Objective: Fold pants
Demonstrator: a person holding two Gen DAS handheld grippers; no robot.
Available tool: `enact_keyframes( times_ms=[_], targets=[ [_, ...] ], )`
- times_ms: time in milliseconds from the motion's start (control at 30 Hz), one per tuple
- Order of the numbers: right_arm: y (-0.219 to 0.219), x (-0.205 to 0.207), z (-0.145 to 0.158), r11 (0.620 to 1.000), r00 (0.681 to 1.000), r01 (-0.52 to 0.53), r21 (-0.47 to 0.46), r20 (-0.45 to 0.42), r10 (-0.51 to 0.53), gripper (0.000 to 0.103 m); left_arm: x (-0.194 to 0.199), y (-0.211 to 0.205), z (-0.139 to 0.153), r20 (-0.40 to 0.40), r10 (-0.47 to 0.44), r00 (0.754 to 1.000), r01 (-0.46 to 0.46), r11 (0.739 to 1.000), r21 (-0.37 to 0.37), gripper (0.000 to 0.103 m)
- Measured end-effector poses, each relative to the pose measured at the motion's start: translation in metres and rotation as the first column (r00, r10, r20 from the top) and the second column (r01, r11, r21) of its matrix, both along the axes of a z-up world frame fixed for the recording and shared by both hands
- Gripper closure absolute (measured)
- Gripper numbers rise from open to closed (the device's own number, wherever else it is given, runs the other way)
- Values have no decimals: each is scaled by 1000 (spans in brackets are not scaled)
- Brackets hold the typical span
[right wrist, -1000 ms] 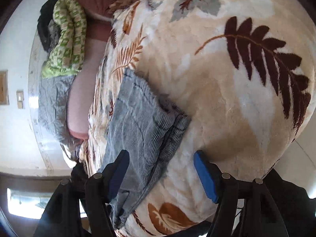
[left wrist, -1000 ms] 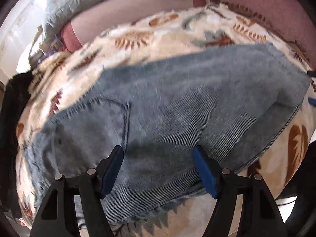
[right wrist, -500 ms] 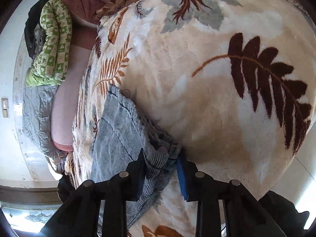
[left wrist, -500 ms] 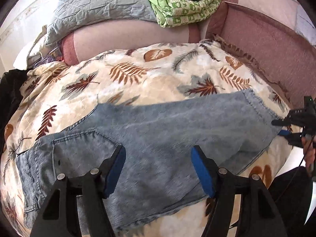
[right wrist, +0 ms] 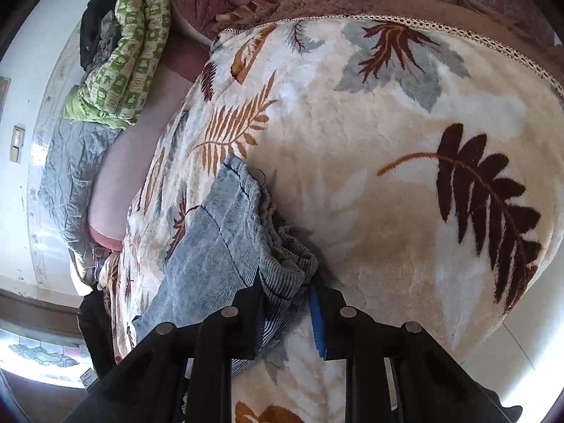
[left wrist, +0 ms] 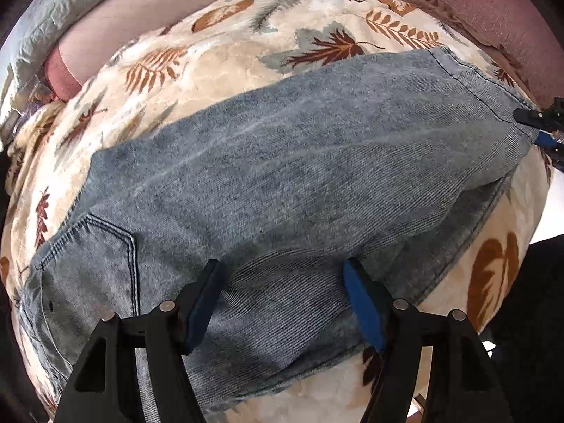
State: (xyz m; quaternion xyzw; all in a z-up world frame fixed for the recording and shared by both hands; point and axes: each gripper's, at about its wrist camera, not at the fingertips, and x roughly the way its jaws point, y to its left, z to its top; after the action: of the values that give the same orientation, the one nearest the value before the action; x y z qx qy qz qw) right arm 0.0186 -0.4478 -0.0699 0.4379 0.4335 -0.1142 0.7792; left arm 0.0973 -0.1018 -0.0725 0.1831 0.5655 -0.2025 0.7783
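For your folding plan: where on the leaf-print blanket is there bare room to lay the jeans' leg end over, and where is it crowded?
Free: the blanket beyond the jeans up to its braided edge, and the strip between jeans and pink bolster. Crowded: the leg hem, bunched between the closing right gripper; the open left gripper hovers over the near edge.

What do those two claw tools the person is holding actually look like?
Both look alike. The left gripper has two black plastic fingers with triangular cut-outs, silver pivot pins, and blue pads on the inner faces. The right gripper has the same black frame, silver pins and blue pads.
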Motion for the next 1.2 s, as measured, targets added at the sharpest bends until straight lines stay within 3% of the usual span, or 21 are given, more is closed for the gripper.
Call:
enact_keyframes(
  times_ms=[67, 167, 267, 333, 367, 400, 500, 567, 667, 767, 867, 967, 1033, 1100, 1133, 1200],
  targets=[
    [2, 0, -2, 1000, 1000, -6, -21, -13, 6, 80, 0, 7, 13, -5, 27, 1000, -27, 997, -76, 32],
    [1, -2, -6, 1000, 1000, -11, -28, -20, 11, 80, 2, 11, 40, 64, 102, 993, -84, 966, -244, 32],
    [6, 0, 3, 997, 1000, -27, -69, -14, 26, 80, 16, 0, 26, 98, 194, 976, -174, 968, -183, 29],
    [14, 3, 19, 990, 999, -51, -129, 0, 51, 80, 21, -16, -12, 29, 183, 983, -181, 983, -38, 28],
    [19, 5, 29, 985, 998, -66, -161, 11, 69, 82, 13, -22, -11, 122, 151, 981, -150, 989, -17, 26],
    [26, 7, 41, 976, 996, -82, -201, 21, 88, 83, 6, -27, -9, 166, 126, 978, -131, 991, 19, 26],
    [56, 18, 80, 929, 985, -134, -345, 55, 162, 83, -3, -34, -4, 200, 75, 977, -90, 994, 66, 26],
    [79, 27, 103, 898, 973, -172, -406, 72, 219, 85, 2, -27, -3, 157, 91, 984, -95, 995, 21, 26],
    [125, 39, 131, 838, 943, -239, -491, 90, 322, 86, 7, 3, 1, 58, 171, 984, -162, 977, -135, 27],
    [184, 50, 149, 761, 886, -328, -559, 97, 453, 86, -8, 45, 10, 57, 262, 963, -239, 936, -257, 27],
    [256, 52, 149, 665, 798, -431, -610, 85, 596, 86, -28, 99, 16, 66, 373, 926, -333, 884, -329, 27],
    [329, 43, 119, 558, 688, -556, -616, 36, 725, 86, -47, 157, 22, 66, 490, 869, -433, 819, -377, 27],
    [370, 41, 81, 486, 611, -653, -581, -24, 791, 86, -59, 186, 25, 69, 546, 835, -483, 787, -384, 27],
    [399, 41, 29, 405, 519, -766, -498, -109, 847, 83, -64, 201, 28, 95, 566, 819, -498, 782, -374, 27],
    [405, 40, 5, 380, 496, -798, -468, -151, 855, 80, -65, 203, 30, 101, 566, 818, -497, 785, -371, 27],
    [395, 28, 9, 407, 504, -750, -521, -51, 862, 73, -65, 204, 35, 126, 556, 822, -481, 795, -370, 27]
  ],
)
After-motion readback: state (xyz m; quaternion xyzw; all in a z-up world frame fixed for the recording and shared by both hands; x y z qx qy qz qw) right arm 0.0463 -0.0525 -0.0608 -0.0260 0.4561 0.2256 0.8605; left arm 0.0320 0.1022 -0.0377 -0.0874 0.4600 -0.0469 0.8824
